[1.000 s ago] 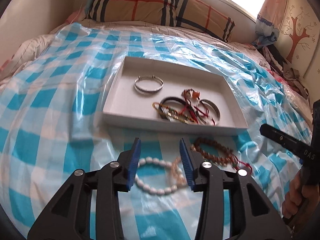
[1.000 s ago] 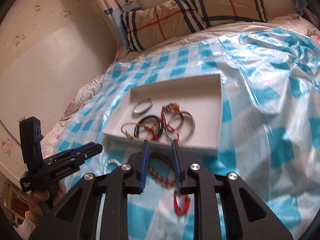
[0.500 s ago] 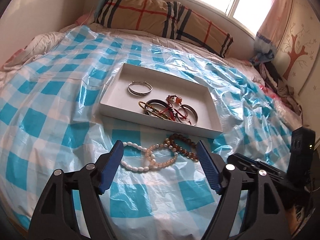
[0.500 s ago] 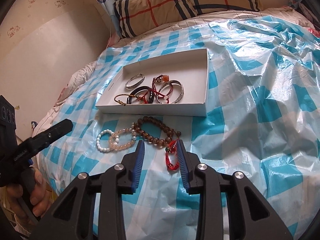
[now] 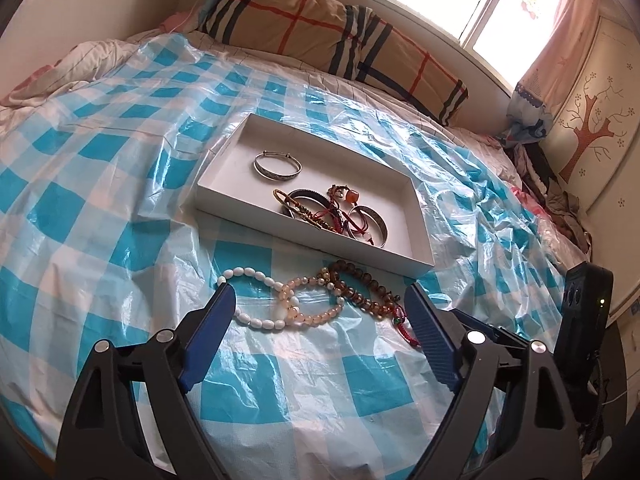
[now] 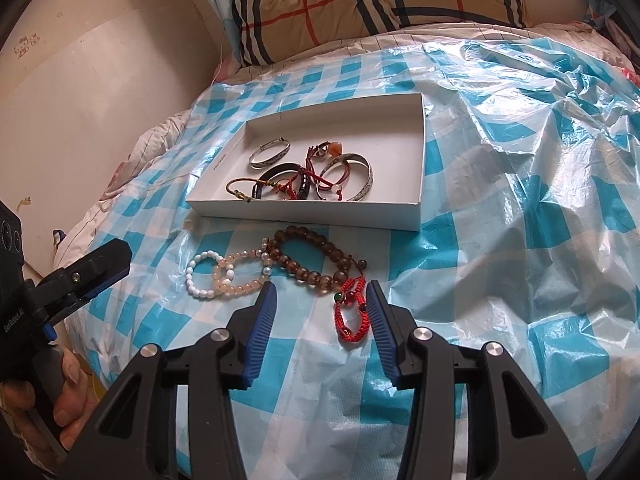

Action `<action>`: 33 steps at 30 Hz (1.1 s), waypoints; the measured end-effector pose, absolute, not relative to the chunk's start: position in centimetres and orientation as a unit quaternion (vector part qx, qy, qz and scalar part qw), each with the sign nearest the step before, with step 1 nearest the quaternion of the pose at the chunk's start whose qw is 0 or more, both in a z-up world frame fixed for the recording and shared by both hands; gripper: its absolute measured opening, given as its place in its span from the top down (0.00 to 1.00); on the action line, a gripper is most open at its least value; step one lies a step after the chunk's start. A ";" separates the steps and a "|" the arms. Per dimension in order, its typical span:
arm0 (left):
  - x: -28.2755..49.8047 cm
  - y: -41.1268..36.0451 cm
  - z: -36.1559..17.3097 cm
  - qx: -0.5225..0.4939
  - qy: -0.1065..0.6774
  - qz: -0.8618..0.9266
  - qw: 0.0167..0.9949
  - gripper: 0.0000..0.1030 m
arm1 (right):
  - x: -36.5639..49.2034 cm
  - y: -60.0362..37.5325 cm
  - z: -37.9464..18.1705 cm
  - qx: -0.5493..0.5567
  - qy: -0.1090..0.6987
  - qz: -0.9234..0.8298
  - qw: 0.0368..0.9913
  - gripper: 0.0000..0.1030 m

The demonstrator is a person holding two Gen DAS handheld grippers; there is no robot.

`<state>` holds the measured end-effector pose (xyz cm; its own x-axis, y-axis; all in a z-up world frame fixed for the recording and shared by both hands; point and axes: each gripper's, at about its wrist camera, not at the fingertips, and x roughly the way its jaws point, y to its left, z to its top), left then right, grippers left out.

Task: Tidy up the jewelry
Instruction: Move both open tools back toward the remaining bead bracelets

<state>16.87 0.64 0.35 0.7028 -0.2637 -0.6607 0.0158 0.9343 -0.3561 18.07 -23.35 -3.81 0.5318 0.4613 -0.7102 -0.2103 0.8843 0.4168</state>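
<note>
A white tray (image 5: 304, 237) (image 6: 304, 213) on the checked sheet holds a silver bangle (image 5: 277, 165) (image 6: 269, 153) and a tangle of bracelets (image 5: 332, 212) (image 6: 304, 182). In front of it lie a white bead bracelet (image 5: 245, 271) (image 6: 192, 280), a pink bead bracelet (image 5: 320, 314) (image 6: 240, 288), a brown bead bracelet (image 5: 362, 280) (image 6: 304, 272) and a red cord bracelet (image 5: 402, 322) (image 6: 347, 335). My left gripper (image 5: 318, 292) hovers before the white and pink ones, jaws opening wide, gripping nothing. My right gripper (image 6: 321, 286) is opening too; the red cord lies untouched by its right finger.
A blue and white checked plastic sheet (image 5: 120, 208) covers the bed. A plaid pillow (image 5: 320, 28) lies at the head under a window. A wall (image 6: 80, 100) runs along the bed's left side. Clothes (image 5: 560, 200) are piled at the right edge. A hand (image 6: 60, 400) holds the left gripper.
Both grippers have drawn back from the bracelets on the sheet and their jaws have widened. The brown bracelet that was between the right fingers now lies free.
</note>
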 end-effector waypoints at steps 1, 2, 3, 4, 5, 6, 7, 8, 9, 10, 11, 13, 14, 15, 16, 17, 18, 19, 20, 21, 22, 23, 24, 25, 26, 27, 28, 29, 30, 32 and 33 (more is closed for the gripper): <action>16.9 0.7 0.3 -0.164 0.378 -0.077 0.908 0.20 | 18.1 -23.3 -3.9 0.141 0.444 0.194 0.863 0.53; 16.9 0.7 0.3 -0.164 0.378 -0.077 0.908 0.20 | 18.2 -23.3 -4.0 0.140 0.445 0.194 0.863 0.53; 16.9 0.7 0.3 -0.164 0.378 -0.077 0.908 0.19 | 18.2 -23.2 -4.1 0.139 0.446 0.194 0.862 0.53; 16.9 0.7 0.2 -0.165 0.378 -0.077 0.908 0.19 | 18.3 -23.2 -4.1 0.139 0.447 0.195 0.862 0.53; 16.9 0.7 0.2 -0.165 0.378 -0.077 0.908 0.19 | 18.3 -23.1 -4.1 0.139 0.447 0.195 0.862 0.53; 16.9 0.7 0.3 -0.165 0.377 -0.077 0.908 0.19 | 18.3 -23.2 -4.1 0.140 0.446 0.195 0.862 0.53; 16.9 0.7 0.3 -0.165 0.378 -0.077 0.908 0.19 | 18.3 -23.2 -4.1 0.140 0.446 0.195 0.862 0.53; 16.9 0.7 0.3 -0.165 0.378 -0.077 0.908 0.19 | 18.3 -23.1 -4.1 0.139 0.447 0.195 0.862 0.53; 16.9 0.8 0.3 -0.165 0.378 -0.077 0.908 0.19 | 18.3 -23.2 -4.2 0.139 0.447 0.195 0.862 0.53; 16.9 0.8 0.3 -0.165 0.378 -0.077 0.908 0.19 | 18.3 -23.2 -4.2 0.140 0.447 0.194 0.862 0.53; 16.9 0.8 0.3 -0.165 0.377 -0.077 0.908 0.19 | 18.3 -23.2 -4.2 0.140 0.448 0.194 0.861 0.53; 16.9 0.8 0.2 -0.165 0.377 -0.078 0.908 0.18 | 18.2 -23.3 -4.2 0.140 0.449 0.193 0.861 0.53; 17.0 0.8 0.1 -0.165 0.377 -0.079 0.908 0.18 | 18.2 -23.3 -4.3 0.140 0.449 0.192 0.861 0.53; 17.0 0.8 0.1 -0.164 0.377 -0.081 0.908 0.18 | 18.2 -23.3 -4.3 0.139 0.449 0.192 0.861 0.53; 17.0 1.0 0.2 -0.160 0.375 -0.084 0.909 0.18 | 18.2 -23.3 -4.3 0.138 0.450 0.192 0.861 0.53; 17.0 1.2 0.3 -0.154 0.372 -0.084 0.911 0.18 | 18.2 -23.4 -4.3 0.138 0.450 0.192 0.861 0.53; 17.0 1.7 0.4 -0.144 0.369 -0.079 0.915 0.18 | 18.1 -23.4 -4.3 0.138 0.450 0.192 0.861 0.53; 17.1 2.2 0.3 -0.132 0.370 -0.074 0.917 0.18 | 18.1 -23.5 -4.3 0.138 0.450 0.192 0.861 0.53; 17.2 2.6 0.3 -0.118 0.373 -0.071 0.917 0.18 | 18.1 -23.5 -4.3 0.138 0.449 0.192 0.862 0.53; 17.4 3.2 0.2 -0.106 0.377 -0.066 0.918 0.18 | 18.1 -23.6 -4.2 0.138 0.448 0.191 0.862 0.53; 17.4 3.7 -0.1 -0.091 0.380 -0.057 0.919 0.18 | 18.1 -23.7 -4.2 0.138 0.448 0.191 0.862 0.53; 17.4 4.2 -0.4 -0.078 0.383 -0.048 0.919 0.18 | 18.1 -23.8 -4.3 0.139 0.449 0.191 0.862 0.53; 17.4 4.8 -0.7 -0.069 0.387 -0.044 0.918 0.18 | 18.1 -23.9 -4.3 0.138 0.449 0.190 0.862 0.53; 17.4 5.1 -1.1 -0.060 0.392 -0.039 0.917 0.18 | 18.1 -23.9 -4.3 0.137 0.450 0.191 0.862 0.53; 17.4 5.6 -1.3 -0.052 0.396 -0.035 0.916 0.18 | 18.1 -23.9 -4.4 0.136 0.451 0.192 0.861 0.53; 17.4 5.8 -1.6 -0.041 0.401 -0.031 0.915 0.18 | 18.1 -23.9 -4.5 0.134 0.452 0.192 0.861 0.53; 17.5 5.8 -1.9 -0.029 0.404 -0.028 0.914 0.18 | 18.1 -23.8 -4.6 0.133 0.454 0.193 0.860 0.53; 17.6 5.7 -2.2 -0.017 0.407 -0.027 0.913 0.18 | 18.2 -23.8 -4.7 0.133 0.455 0.194 0.859 0.53; 17.8 5.7 -2.3 -0.008 0.408 -0.029 0.912 0.18 | 18.2 -23.8 -4.8 0.132 0.457 0.194 0.858 0.53; 18.3 4.8 -2.5 0.019 0.408 -0.032 0.912 0.18 | 18.4 -23.6 -5.1 0.130 0.460 0.196 0.856 0.53; 18.6 4.5 -2.5 0.032 0.406 -0.031 0.913 0.18 | 18.5 -23.6 -5.3 0.129 0.462 0.197 0.855 0.53</action>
